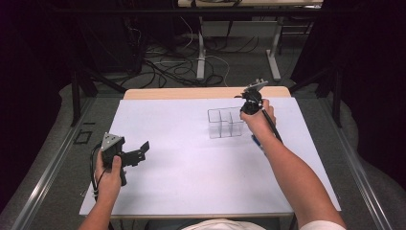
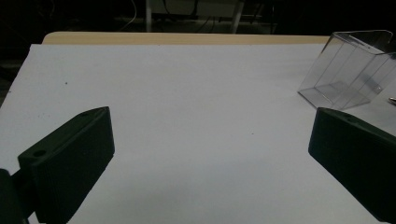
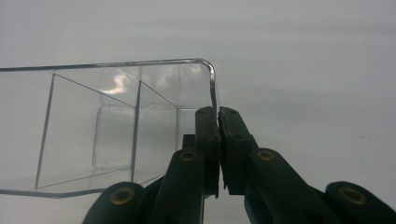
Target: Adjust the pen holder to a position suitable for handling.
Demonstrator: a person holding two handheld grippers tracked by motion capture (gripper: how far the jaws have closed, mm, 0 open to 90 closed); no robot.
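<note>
Your right gripper [image 3: 218,140] pinches only the thin wall of the clear plastic divided box [image 3: 116,126], fingers clamped tight at centre frame, so it may slip or tip onto the white worktop [image 1: 191,163], while your left gripper [image 2: 210,158] hangs wide open.

Lighting fell from overhead onto the white sheet [image 1: 191,163], which read bright and even; surroundings sank into near-black. The high view was soft, with dark corners. The clear box [image 3: 116,126] carried small glare patches and bright rim lines. Near jaws in both gripper views were dim and slightly blurred.
</note>
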